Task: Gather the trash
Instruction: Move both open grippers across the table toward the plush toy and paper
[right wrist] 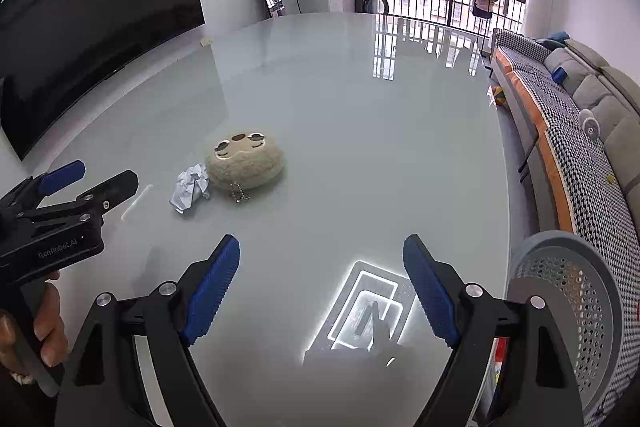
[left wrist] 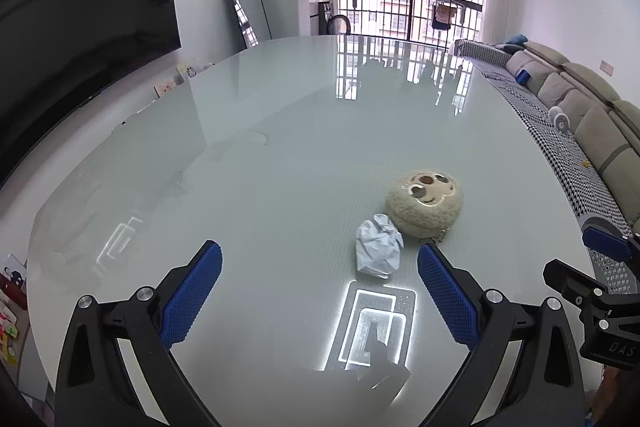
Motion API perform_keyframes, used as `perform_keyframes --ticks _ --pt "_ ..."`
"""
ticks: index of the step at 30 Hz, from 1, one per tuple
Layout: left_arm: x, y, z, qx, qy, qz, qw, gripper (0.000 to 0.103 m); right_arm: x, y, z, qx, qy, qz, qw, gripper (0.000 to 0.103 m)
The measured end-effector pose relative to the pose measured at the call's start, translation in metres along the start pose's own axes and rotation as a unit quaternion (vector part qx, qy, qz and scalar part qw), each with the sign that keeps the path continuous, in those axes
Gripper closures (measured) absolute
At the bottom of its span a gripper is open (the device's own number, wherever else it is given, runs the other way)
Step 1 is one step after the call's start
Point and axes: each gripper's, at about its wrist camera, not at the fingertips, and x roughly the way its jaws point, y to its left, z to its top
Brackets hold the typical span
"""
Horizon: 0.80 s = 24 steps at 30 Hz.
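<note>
Left gripper (left wrist: pixel 319 277): jaws spread wide, nothing between them, held above the glossy grey surface (left wrist: pixel 260 99). Right gripper (right wrist: pixel 321 277): jaws likewise spread, nothing held. Grey perforated basket (right wrist: pixel 576 303) at the surface's right edge, just beside the right gripper. Crumpled white paper (left wrist: pixel 378 247) lies just ahead of the left gripper, touching a round beige plush toy (left wrist: pixel 425 203) behind it. Sofa (right wrist: pixel 600 99) far right.
</note>
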Motion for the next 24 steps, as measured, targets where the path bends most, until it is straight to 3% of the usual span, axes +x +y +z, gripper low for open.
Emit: perform_keyframes --ticks 14,24 --pt "0.027 0.058 0.007 -0.025 0.01 0.037 0.9989 0.006 0.04 0.062 0.037 -0.049 0.008 -0.016 0.999 0.023" --pt "0.034 0.062 0.008 -0.041 0.01 0.038 0.9984 0.006 0.068 0.07 0.053 -0.037 0.028 -0.026 0.999 0.023"
